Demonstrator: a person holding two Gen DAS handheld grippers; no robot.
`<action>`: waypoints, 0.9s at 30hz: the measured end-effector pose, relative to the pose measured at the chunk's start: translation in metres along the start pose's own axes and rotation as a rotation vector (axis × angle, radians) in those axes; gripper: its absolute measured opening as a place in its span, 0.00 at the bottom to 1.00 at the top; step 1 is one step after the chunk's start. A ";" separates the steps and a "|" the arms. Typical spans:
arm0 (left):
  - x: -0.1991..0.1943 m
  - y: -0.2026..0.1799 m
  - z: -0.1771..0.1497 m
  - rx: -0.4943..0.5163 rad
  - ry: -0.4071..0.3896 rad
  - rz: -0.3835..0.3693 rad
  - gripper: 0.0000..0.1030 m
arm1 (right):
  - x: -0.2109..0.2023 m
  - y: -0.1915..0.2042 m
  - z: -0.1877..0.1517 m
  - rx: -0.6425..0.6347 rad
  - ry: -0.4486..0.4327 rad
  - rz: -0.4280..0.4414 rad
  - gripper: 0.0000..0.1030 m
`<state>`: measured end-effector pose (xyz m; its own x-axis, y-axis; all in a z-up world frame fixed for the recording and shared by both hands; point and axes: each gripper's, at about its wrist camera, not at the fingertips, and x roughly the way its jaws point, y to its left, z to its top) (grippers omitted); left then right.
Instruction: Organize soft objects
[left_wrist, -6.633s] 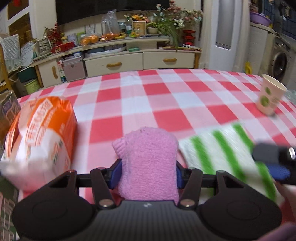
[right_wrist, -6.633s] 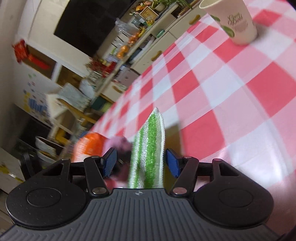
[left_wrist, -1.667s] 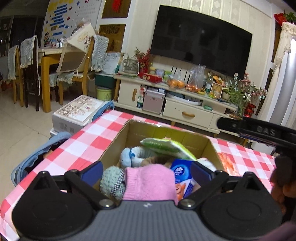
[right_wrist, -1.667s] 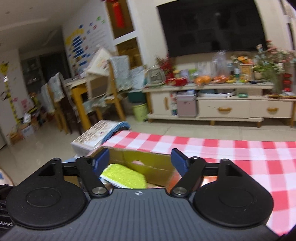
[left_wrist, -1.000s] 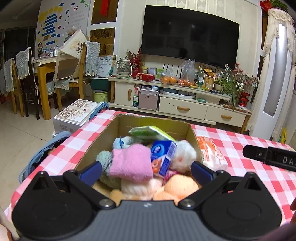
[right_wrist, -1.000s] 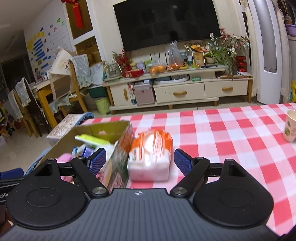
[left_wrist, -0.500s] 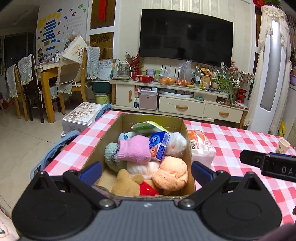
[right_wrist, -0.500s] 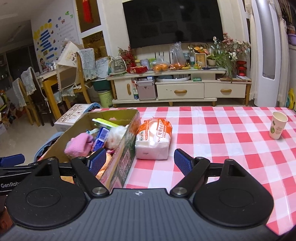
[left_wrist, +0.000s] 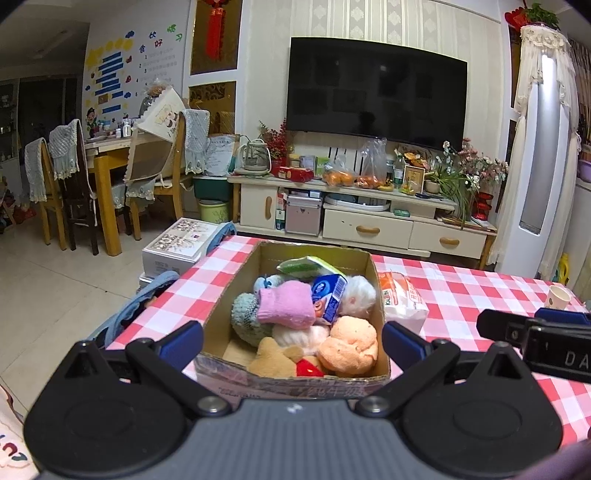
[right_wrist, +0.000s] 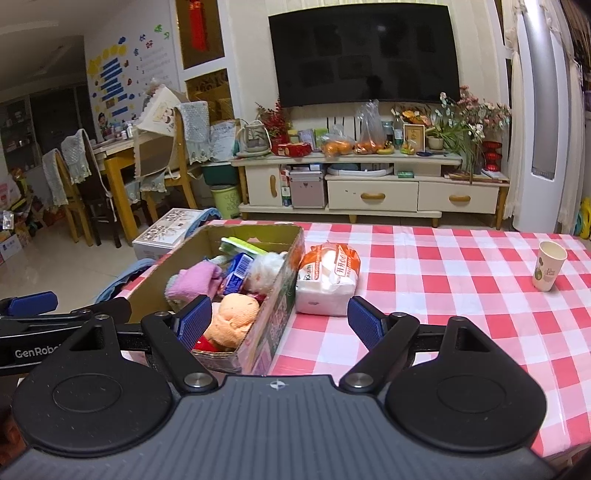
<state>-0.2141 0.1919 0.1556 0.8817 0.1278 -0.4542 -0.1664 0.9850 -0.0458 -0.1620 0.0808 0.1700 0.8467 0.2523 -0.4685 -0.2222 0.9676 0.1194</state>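
Note:
A cardboard box (left_wrist: 229, 295) stands on the left part of the red-checked table (right_wrist: 443, 280). It holds a pink knit cloth (left_wrist: 286, 308), a green-striped cloth (left_wrist: 301, 266), an orange plush (left_wrist: 349, 345), a blue pack (left_wrist: 328, 299) and other soft toys. The box also shows in the right wrist view (right_wrist: 280, 291), with the pink cloth (right_wrist: 194, 282) inside. My left gripper (left_wrist: 291, 341) is open and empty, held back above the box's near edge. My right gripper (right_wrist: 279, 321) is open and empty, near the box's right side.
An orange and white tissue pack (right_wrist: 328, 278) lies right of the box. A paper cup (right_wrist: 549, 266) stands at the table's far right. Beyond the table are a TV cabinet (right_wrist: 369, 184), chairs (left_wrist: 74, 184) and a white box (left_wrist: 177, 245) on the floor.
Both grippers let go of their cloths into the box, opened, and have pulled back and up from it, so the whole box and table now show.

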 end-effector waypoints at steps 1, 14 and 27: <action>-0.002 0.001 0.000 0.000 -0.003 0.002 0.99 | -0.001 0.001 0.000 -0.002 -0.002 0.002 0.98; -0.015 0.007 0.000 -0.023 -0.031 0.005 0.99 | -0.006 0.012 -0.004 -0.036 -0.005 0.017 0.98; -0.015 0.010 -0.002 -0.035 -0.033 0.012 0.99 | -0.004 0.012 -0.006 -0.048 0.001 0.017 0.98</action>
<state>-0.2299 0.1995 0.1597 0.8935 0.1440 -0.4253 -0.1919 0.9788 -0.0718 -0.1708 0.0912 0.1677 0.8420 0.2688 -0.4678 -0.2597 0.9619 0.0855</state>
